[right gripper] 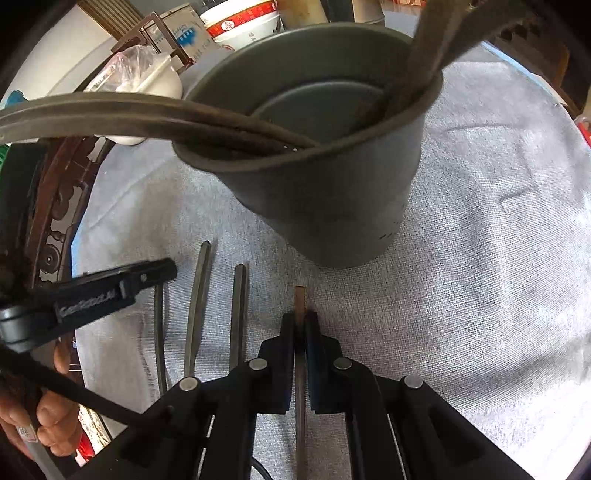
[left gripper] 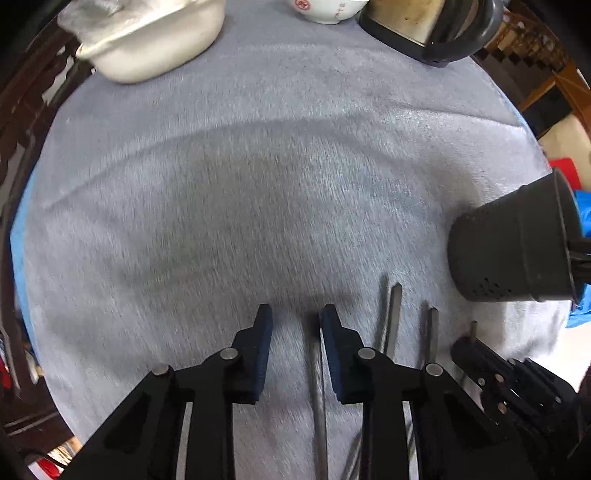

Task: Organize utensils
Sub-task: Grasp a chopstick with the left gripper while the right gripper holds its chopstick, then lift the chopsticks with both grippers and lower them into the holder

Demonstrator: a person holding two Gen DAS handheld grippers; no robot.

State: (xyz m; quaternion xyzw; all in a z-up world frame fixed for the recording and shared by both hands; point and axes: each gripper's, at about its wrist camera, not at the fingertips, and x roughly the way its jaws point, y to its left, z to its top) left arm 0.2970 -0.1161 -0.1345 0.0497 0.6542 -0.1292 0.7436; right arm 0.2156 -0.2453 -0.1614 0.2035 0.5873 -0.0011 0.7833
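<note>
Several dark chopsticks lie on the grey cloth. My left gripper (left gripper: 295, 314) is open, low over the cloth, with one chopstick (left gripper: 318, 398) lying between its fingers near the right one. Two more chopsticks (left gripper: 394, 317) lie to its right. My right gripper (right gripper: 300, 321) is shut on a chopstick (right gripper: 300, 299) whose brown tip sticks out just beyond the fingertips. It shows at the lower right of the left wrist view (left gripper: 476, 354). A dark grey holder cup (right gripper: 325, 166) stands just ahead of it, with chopsticks (right gripper: 424, 55) leaning inside. The cup shows at the right of the left wrist view (left gripper: 517, 243).
A white dish (left gripper: 147, 40), a red-and-white bowl (left gripper: 325, 9) and a black kettle (left gripper: 436, 29) stand at the far edge of the grey cloth (left gripper: 258, 166). Two loose chopsticks (right gripper: 197, 302) lie left of my right gripper, and my left gripper (right gripper: 110, 288) beside them.
</note>
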